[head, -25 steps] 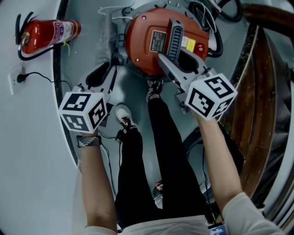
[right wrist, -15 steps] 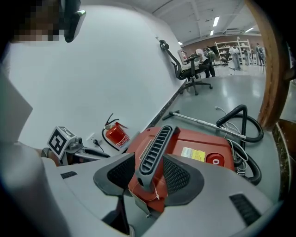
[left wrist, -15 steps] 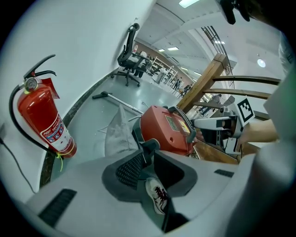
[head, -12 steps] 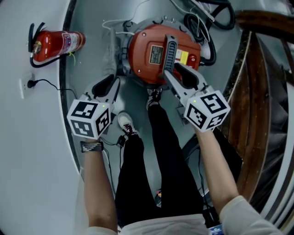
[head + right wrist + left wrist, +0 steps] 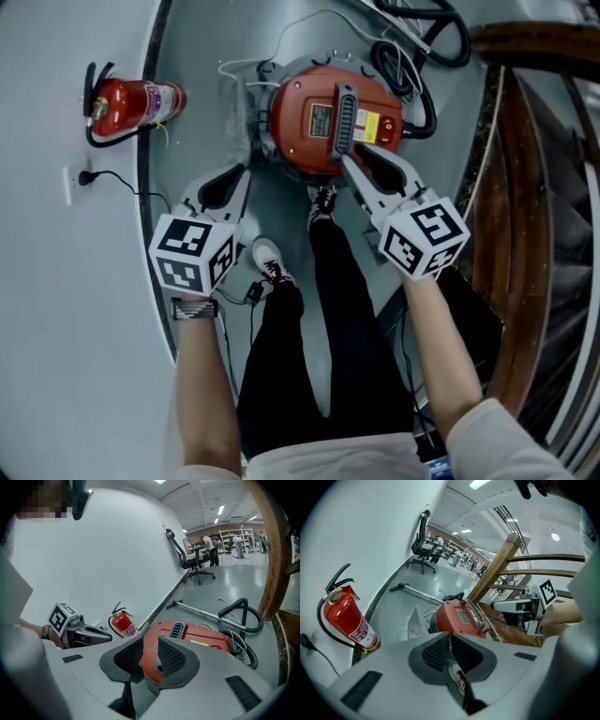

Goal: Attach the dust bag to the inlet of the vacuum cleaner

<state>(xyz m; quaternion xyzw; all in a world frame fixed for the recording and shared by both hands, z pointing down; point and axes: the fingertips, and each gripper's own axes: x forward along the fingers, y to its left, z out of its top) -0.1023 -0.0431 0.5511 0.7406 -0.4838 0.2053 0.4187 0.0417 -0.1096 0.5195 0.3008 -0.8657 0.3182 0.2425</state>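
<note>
Two bare forearms are reaching forward and down over the person's legs. On the left, the hand-held gripper [image 5: 234, 176] is hanging clenched on nothing, its pads meeting. The right hand-held gripper [image 5: 361, 164] has just been closing its jaws, with a gap showing and nothing between them. Both are pointing at the red vacuum cleaner [image 5: 328, 117] standing on the floor [image 5: 197, 56]. A whitish bag [image 5: 414, 623] is lying just beside it, toward the floor's wall edge.

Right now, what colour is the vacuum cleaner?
The vacuum cleaner is red; head view shows it best.
</note>
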